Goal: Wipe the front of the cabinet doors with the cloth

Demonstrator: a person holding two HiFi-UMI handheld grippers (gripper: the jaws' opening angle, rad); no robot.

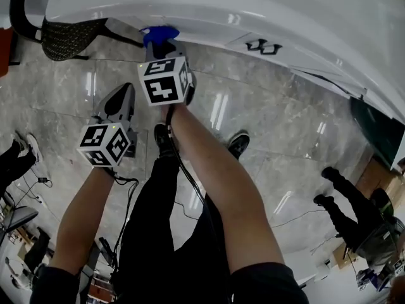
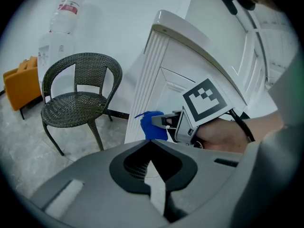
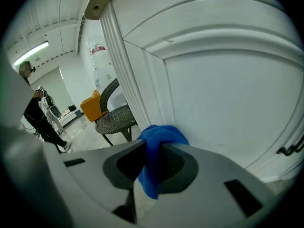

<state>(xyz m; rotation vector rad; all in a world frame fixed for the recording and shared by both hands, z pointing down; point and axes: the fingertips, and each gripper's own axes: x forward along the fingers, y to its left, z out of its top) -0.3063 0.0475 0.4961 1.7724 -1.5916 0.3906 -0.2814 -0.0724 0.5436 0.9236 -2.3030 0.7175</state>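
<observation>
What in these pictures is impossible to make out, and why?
Head view: the door front, hidden there beneath the cabinet top.
Right gripper view: the door handle, cut off by the right edge.
Left gripper view: the label print on the water bottle, too small to read.

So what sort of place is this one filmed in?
Probably an open office or lab-style workspace rather than a home. It has a polished stone-tile floor, a water-cooler bottle behind a wicker chair, and other people standing near the white cabinet.
</observation>
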